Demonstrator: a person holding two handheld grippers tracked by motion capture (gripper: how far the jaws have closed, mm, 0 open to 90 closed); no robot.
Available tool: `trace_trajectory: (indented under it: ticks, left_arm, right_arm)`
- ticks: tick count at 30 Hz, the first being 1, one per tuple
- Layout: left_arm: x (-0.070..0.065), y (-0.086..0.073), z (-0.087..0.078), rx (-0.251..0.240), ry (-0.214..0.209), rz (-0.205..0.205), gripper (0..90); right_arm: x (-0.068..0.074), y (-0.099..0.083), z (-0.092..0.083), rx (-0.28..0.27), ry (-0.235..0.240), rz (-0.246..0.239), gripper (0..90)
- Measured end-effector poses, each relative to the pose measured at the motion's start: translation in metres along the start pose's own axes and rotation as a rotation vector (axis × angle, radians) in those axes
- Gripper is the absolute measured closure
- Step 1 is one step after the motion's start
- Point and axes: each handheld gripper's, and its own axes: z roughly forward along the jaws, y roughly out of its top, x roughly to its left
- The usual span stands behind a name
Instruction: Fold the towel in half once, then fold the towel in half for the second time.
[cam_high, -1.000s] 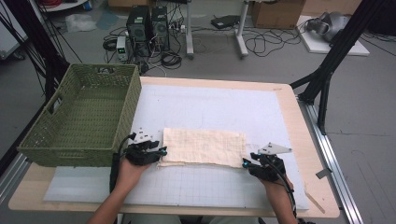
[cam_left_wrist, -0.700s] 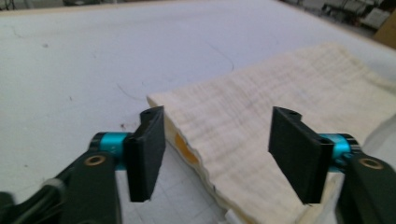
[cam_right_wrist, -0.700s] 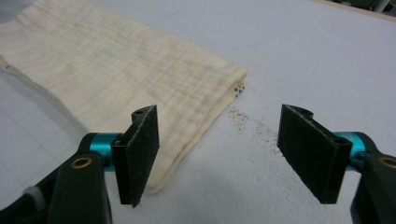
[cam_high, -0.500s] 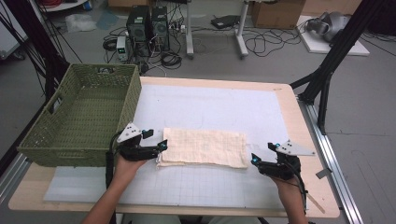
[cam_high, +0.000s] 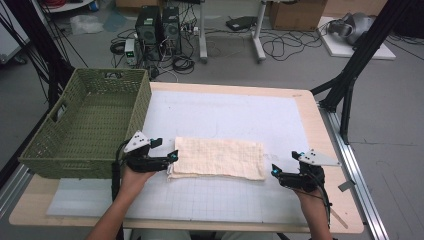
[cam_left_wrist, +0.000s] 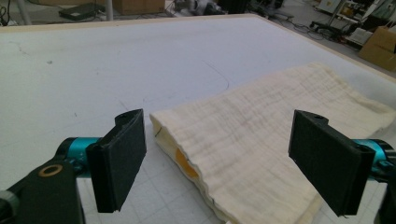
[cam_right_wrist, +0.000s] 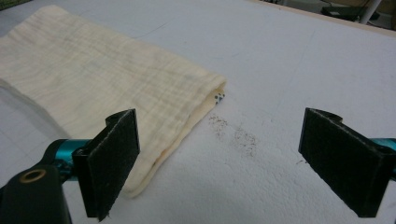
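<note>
A folded cream cloth (cam_high: 217, 158) lies flat on the white mat, near the table's front. My left gripper (cam_high: 169, 161) rests at the cloth's left end. Its jaws have just been opening and now stand open. In the left gripper view the cloth (cam_left_wrist: 261, 135) reaches in between the left gripper (cam_left_wrist: 223, 161)'s jaws without touching either pad. My right gripper (cam_high: 276, 172) sits a little off the cloth's right end, open, its jaws also just opened. In the right gripper view the cloth's corner (cam_right_wrist: 93, 79) lies beside one jaw of the right gripper (cam_right_wrist: 229, 158), with bare mat between the pads.
A green woven basket (cam_high: 85, 125) stands at the table's left, close behind my left hand. The white grid mat (cam_high: 225, 115) covers most of the wooden table. A black stand (cam_high: 350, 75) rises past the right edge. Computers and cables lie on the floor beyond.
Both grippers have opened and let go of the cloth's ends. The right gripper has drawn back to the right, off the cloth. The cloth lies still.
</note>
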Motion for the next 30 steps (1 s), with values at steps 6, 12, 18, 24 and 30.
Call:
trace_trajectory:
  ticks: [6,12,18,24,30]
  left_arm:
    - [-0.0015,-0.0001,0.0004,0.0,-0.004,0.001,19.7]
    - [-0.0019,0.0,0.0011,0.004,-0.007,0.006,20.0]
    - [-0.0012,0.0006,0.0001,-0.008,0.006,0.015,20.7]
    - [0.0003,0.0005,-0.0013,-0.006,0.014,0.007,21.1]
    - [-0.0003,0.0025,0.0013,0.013,-0.01,-0.009,22.5]
  right_arm:
    - [0.0014,-0.0001,0.0003,0.008,0.007,-0.006,11.6]
    - [0.0014,-0.0006,0.002,0.013,0.007,-0.005,11.6]
    - [0.002,-0.0004,0.0016,0.009,0.008,-0.001,11.6]
    - [0.0024,0.0002,0.0022,0.009,0.011,-0.009,11.6]
    - [0.0038,0.0006,0.0026,0.008,0.027,-0.009,11.6]
